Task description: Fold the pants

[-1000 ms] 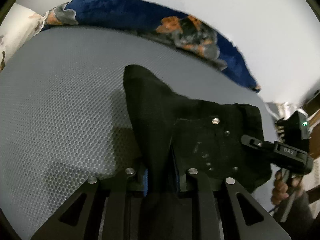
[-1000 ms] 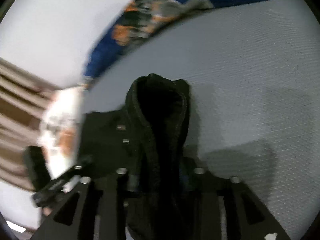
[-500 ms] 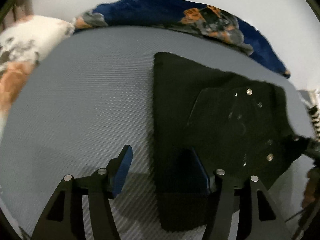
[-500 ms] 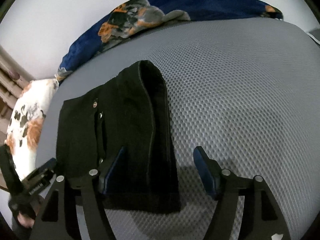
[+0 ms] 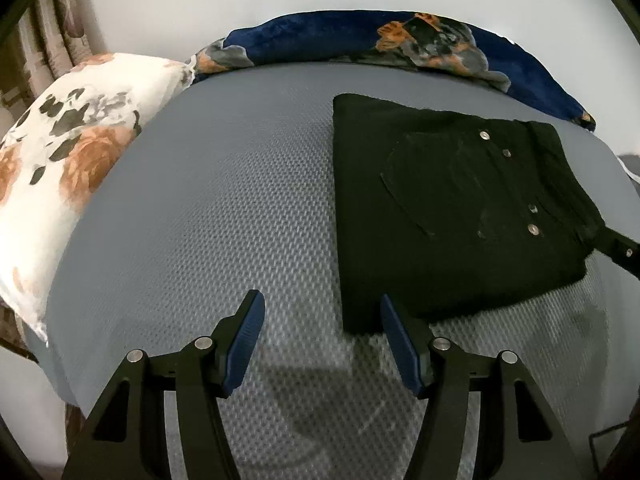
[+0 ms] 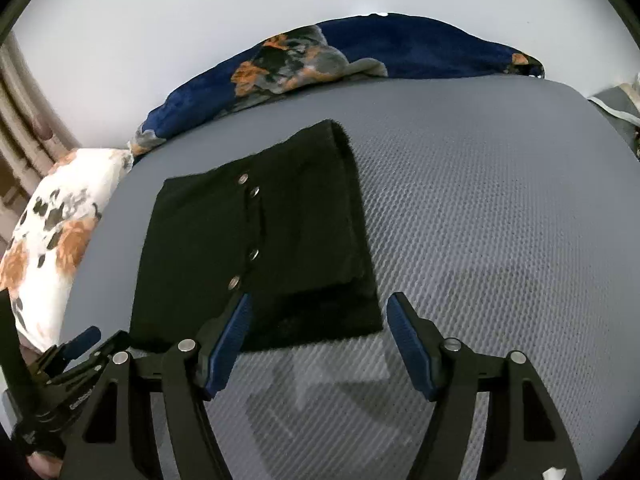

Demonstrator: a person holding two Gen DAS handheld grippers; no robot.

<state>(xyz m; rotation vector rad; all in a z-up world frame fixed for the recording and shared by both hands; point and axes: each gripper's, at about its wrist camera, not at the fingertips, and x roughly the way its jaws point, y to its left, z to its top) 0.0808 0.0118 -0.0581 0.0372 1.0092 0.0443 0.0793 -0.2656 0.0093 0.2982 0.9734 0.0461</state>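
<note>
The black pants (image 5: 440, 208) lie folded in a flat, squarish packet on the grey mattress (image 5: 240, 208), metal studs facing up. My left gripper (image 5: 320, 304) hovers open just off their near left corner, with only mattress between its blue pads. The right gripper's black finger (image 5: 624, 250) pokes in at the right edge of that view. In the right wrist view the pants (image 6: 248, 248) lie ahead and to the left. My right gripper (image 6: 319, 304) is open above their near right corner and holds nothing. The left gripper (image 6: 86, 338) shows at the lower left.
A dark blue blanket with orange and grey flowers (image 5: 360, 40) is bunched along the mattress's far edge against a white wall. A white floral pillow (image 5: 68, 152) lies at the left end, with curtains (image 5: 44, 40) behind it. Bare mattress (image 6: 480, 200) stretches right of the pants.
Both grippers were shut on bunched folds of the pants. They have opened, let go and drawn back, and the pants now lie flat and folded.
</note>
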